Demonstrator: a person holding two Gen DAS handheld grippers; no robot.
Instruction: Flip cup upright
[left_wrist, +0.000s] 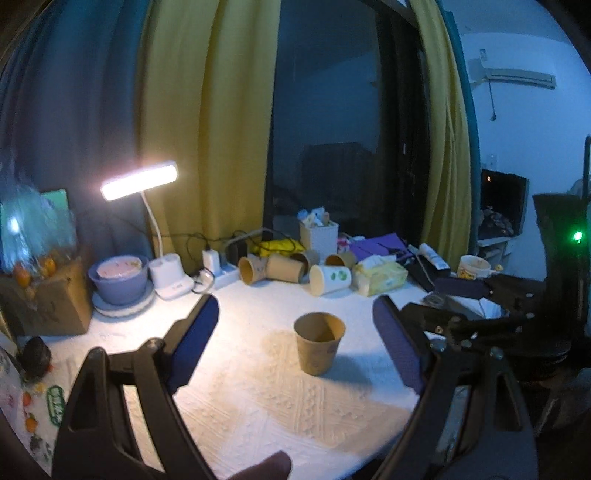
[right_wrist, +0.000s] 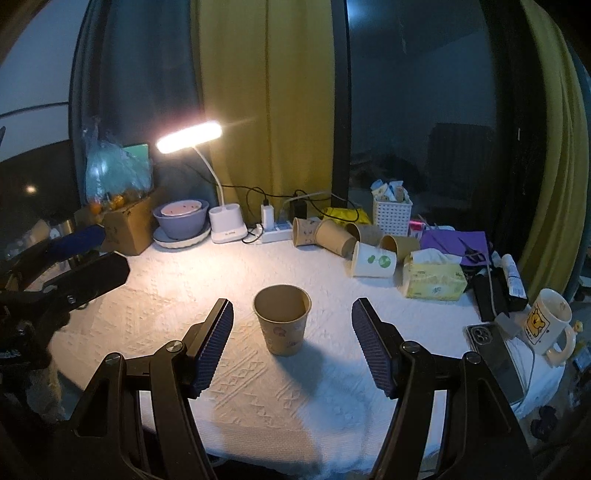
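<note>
— Where is the cup?

— The brown paper cup with a faint printed pattern (right_wrist: 282, 319) stands upright on the white textured tablecloth (right_wrist: 258, 398), mouth up, casting a shadow toward me. The lit white desk lamp (right_wrist: 189, 137) is my landmark: the cup sits nearer to me than the lamp and to its right.

— And your grippers?

— My right gripper (right_wrist: 292, 345) has its jaws spread wide, one blue ribbed pad (right_wrist: 216, 347) on each side of the cup, neither touching it. My left gripper (left_wrist: 295, 341) is spread too, and the cup (left_wrist: 319, 343) shows between its pads, apart from both.

— What else lies around?

— Right of the lamp, a heap of brown paper cups on their sides (right_wrist: 334, 236), with a white cup printed with green dots (right_wrist: 373, 260) lying against them. Further right, a yellow tissue pack (right_wrist: 434, 278). Behind those, a white perforated basket (right_wrist: 391, 212). Just left of the lamp's base, a lilac bowl on a plate (right_wrist: 181, 218), then a cardboard box (right_wrist: 127, 225). Far right of the lamp, a white mug with a yellow bear picture (right_wrist: 548, 323) beside a dark phone (right_wrist: 495, 354).
</note>
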